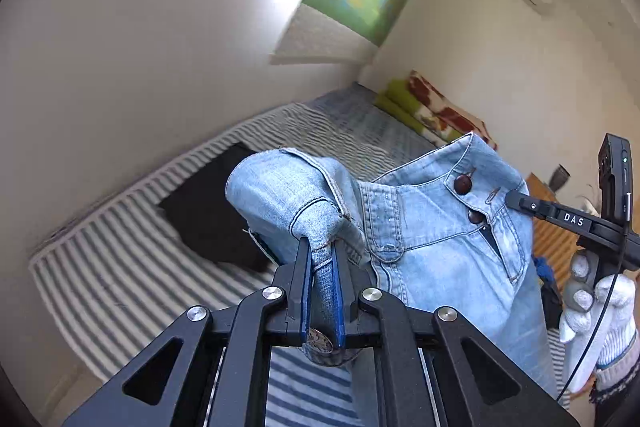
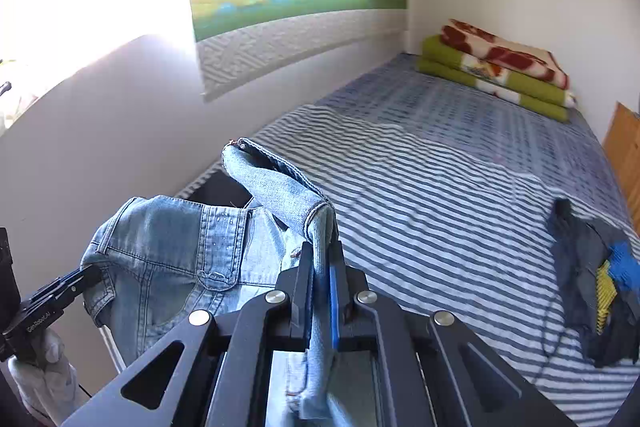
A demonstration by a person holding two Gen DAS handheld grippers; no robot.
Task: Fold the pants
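Both claws are clenched on the jeans (image 1: 432,227) right now! Left gripper (image 1: 322,267) pinches a fold of waistband denim tight between its blue pads, and the right gripper (image 2: 320,267) has the other end of the waistband squeezed just the same. Pale blue pants hang in the air between them, above the striped bed (image 2: 440,187). Folded blankets (image 2: 500,67) sit at one o'clock in the right wrist view, dark clothes (image 2: 592,287) at three.
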